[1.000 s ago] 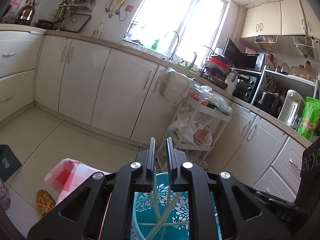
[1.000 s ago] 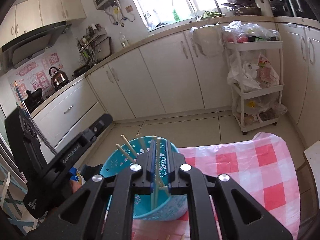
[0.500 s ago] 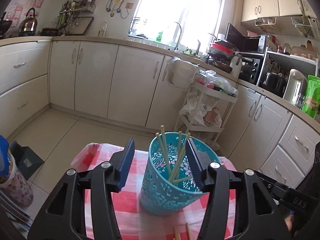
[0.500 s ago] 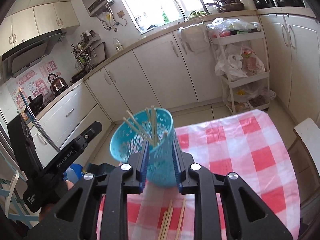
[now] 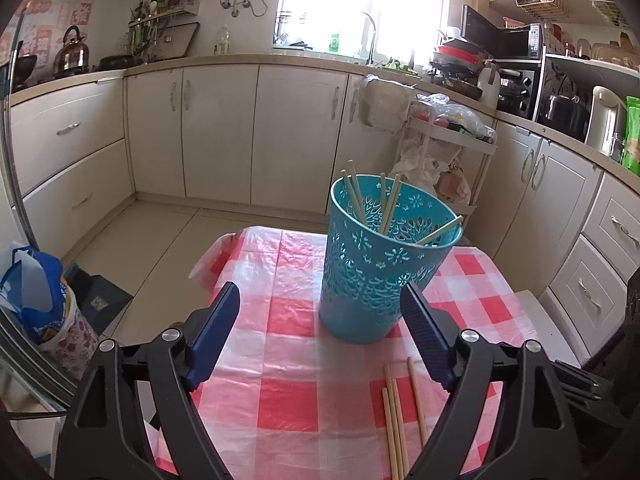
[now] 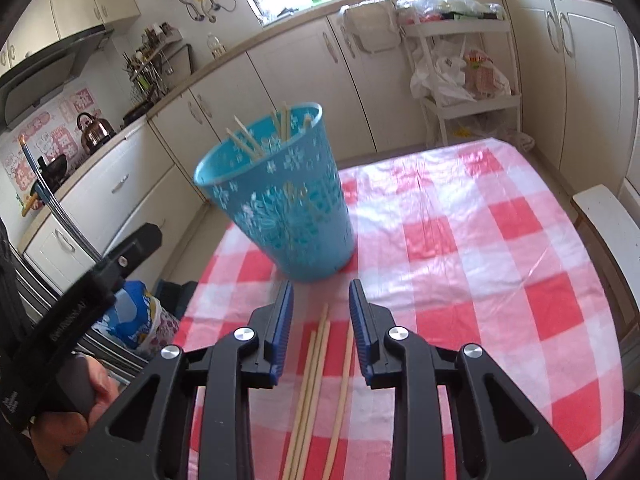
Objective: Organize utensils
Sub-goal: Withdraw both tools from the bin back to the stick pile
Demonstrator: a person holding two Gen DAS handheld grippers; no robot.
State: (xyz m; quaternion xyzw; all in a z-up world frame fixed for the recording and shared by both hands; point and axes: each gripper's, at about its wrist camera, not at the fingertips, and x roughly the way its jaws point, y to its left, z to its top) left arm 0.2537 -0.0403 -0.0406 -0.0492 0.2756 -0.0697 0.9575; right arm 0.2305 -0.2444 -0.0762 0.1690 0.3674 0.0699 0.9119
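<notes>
The right gripper (image 6: pixel 321 304) hangs over the near part of the bench (image 6: pixel 500 248), jaws narrowly apart and opening, gripping nothing; loose chopsticks (image 6: pixel 316 364) lie on the red-and-white checked cloth under and between its fingers. In the left wrist view the same chopsticks (image 5: pixel 394 412) lie at the near edge, just inside the right finger of the left gripper (image 5: pixel 320 312), whose jaws stand wide and are opening, with nothing between the pads. Just past both grippers, toward the far left part of the bench, stands the cup (image 5: pixel 380 264), a teal perforated holder with a flower pattern, upright, with several chopsticks leaning inside and poking above its rim. The left gripper's body (image 6: pixel 92 292) shows at the left of the right wrist view, held by a hand (image 6: pixel 80 408); white lettering runs along it, too blurred to read. Off the bench's left edge, a blue bag (image 5: pixel 32 292) sits on the floor. Farther off, a cart (image 5: pixel 452 148) with bags stands against the cabinets. On the far counter a kettle (image 5: pixel 72 52) stands before pink wall stickers with characters I cannot read, and a green label (image 5: pixel 335 42) by the window is illegible.
</notes>
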